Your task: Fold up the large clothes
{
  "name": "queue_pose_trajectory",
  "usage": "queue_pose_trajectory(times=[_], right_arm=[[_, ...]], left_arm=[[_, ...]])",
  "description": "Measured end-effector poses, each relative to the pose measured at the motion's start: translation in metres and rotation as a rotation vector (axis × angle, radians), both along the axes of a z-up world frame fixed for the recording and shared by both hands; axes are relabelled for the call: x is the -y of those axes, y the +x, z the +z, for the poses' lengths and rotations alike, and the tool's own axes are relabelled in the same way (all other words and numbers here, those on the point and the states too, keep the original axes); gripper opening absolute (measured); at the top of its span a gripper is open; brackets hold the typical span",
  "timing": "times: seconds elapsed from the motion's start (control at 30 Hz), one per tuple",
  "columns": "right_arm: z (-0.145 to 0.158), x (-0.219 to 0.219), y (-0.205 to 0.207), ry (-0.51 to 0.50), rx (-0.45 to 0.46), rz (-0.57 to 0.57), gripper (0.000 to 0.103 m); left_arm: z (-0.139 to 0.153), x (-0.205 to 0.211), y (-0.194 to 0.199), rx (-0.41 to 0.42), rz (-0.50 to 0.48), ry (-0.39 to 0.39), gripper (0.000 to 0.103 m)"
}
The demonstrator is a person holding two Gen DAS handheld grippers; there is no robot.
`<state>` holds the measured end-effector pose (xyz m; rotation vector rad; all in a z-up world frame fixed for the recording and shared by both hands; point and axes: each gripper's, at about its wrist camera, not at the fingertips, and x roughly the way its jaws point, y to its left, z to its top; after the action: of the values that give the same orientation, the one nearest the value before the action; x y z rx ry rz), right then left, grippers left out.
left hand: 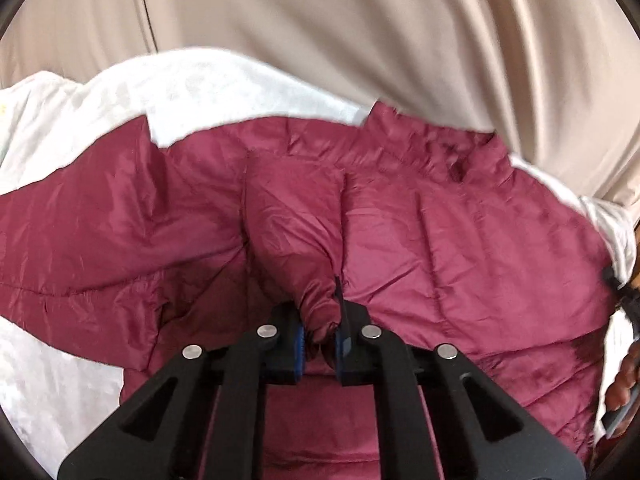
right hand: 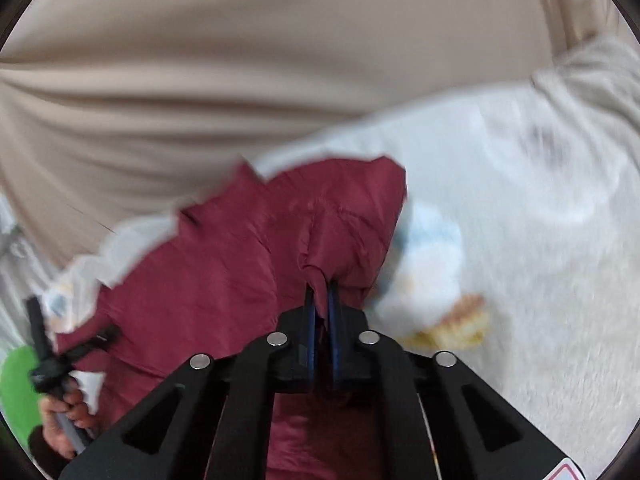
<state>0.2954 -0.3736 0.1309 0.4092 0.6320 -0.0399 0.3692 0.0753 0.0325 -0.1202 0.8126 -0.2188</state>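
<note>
A maroon quilted jacket [left hand: 420, 220] lies spread on a white blanket [left hand: 200, 88]. My left gripper [left hand: 320, 340] is shut on a bunched fold of the jacket, near its middle, and lifts it a little. In the right wrist view the jacket [right hand: 208, 280] fills the lower left. My right gripper [right hand: 322, 312] is shut on a pinched fold of the jacket near its right edge. The other gripper [right hand: 44, 360] and the hand holding it show at the far left of the right wrist view. The view is blurred.
A beige curtain [left hand: 400, 32] hangs behind the blanket, also in the right wrist view [right hand: 240, 80]. The white blanket [right hand: 520, 240] carries a pale blue and yellow print [right hand: 436, 276]. A hand [left hand: 620, 384] shows at the right edge of the left wrist view.
</note>
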Motion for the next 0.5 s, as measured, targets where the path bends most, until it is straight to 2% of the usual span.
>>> queue_pose_trajectory(times=[0.03, 0.1, 0.13, 0.2, 0.23, 0.3, 0.37, 0.5], right_arm=[[-0.009, 0.005, 0.005, -0.011, -0.046, -0.021, 0.003], [-0.052, 0.023, 0.021, 0.015, -0.221, -0.051, 0.003], [-0.063, 0.030, 0.022, 0.054, -0.238, -0.047, 0.002], [-0.055, 0.038, 0.013, 0.094, -0.216, -0.073, 0.003], [-0.047, 0.040, 0.008, 0.083, -0.207, -0.111, 0.005], [-0.023, 0.038, -0.010, 0.041, -0.128, -0.167, 0.012], [0.000, 0.019, -0.013, 0.015, -0.073, -0.096, 0.012], [0.018, -0.039, 0.026, -0.142, -0.084, 0.059, 0.012]], left_arm=[[-0.010, 0.000, 0.003, -0.030, -0.012, -0.007, 0.010], [-0.027, 0.005, 0.006, -0.059, -0.016, -0.007, 0.010], [-0.031, 0.008, 0.005, -0.051, -0.020, 0.002, 0.010], [-0.030, 0.011, -0.001, -0.031, -0.020, 0.027, 0.010], [-0.030, 0.011, -0.001, -0.028, -0.022, 0.028, 0.010], [-0.031, 0.009, 0.000, -0.027, -0.025, 0.016, 0.011], [-0.033, 0.008, -0.001, -0.021, -0.025, 0.008, 0.012], [-0.035, 0.011, -0.008, 0.007, -0.020, 0.041, 0.012]])
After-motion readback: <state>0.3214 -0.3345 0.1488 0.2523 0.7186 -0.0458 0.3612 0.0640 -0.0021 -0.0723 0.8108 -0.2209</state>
